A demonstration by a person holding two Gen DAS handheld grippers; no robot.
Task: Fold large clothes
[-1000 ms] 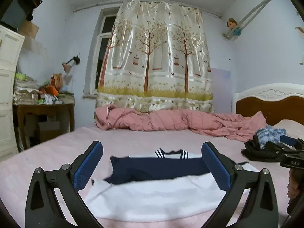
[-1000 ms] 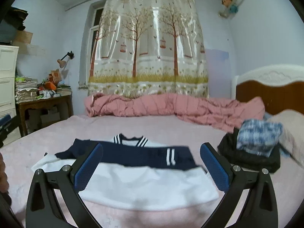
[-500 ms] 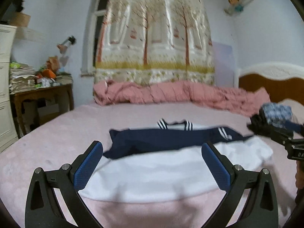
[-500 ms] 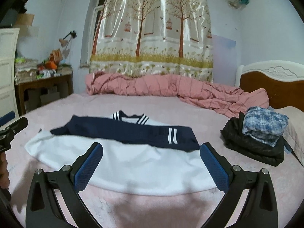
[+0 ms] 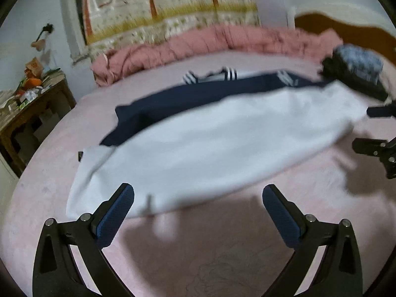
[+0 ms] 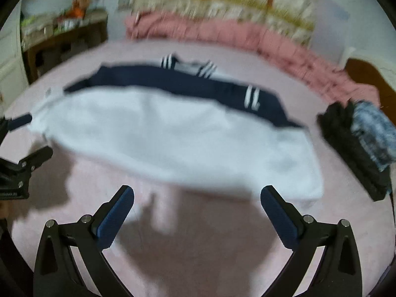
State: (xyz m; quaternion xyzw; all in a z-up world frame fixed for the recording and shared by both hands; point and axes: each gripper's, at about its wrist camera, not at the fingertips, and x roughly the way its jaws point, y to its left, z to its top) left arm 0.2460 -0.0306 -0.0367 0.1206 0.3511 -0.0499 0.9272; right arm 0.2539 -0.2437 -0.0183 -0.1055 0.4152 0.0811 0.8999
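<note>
Currently both tongs spread, empty: left gripper (image 5: pixel 198 205), right gripper (image 6: pixel 197 206). Shirt (image 5: pixel 222 143) flat mid-bed (image 5: pixel 222 259); looks soft, light, floppy. Pinch hem's 2 near corners.

A tree-printed curtain (image 5: pixel 168 7) is hanging over the window on the pale wall (image 5: pixel 22 22), a pink quilt (image 5: pixel 198 47) is lying bunched along the far edge of the pink bed (image 5: pixel 198 247), a cluttered wooden desk (image 5: pixel 32 106) is standing at left, and a brown headboard (image 5: pixel 346 27) is showing at right.
</note>
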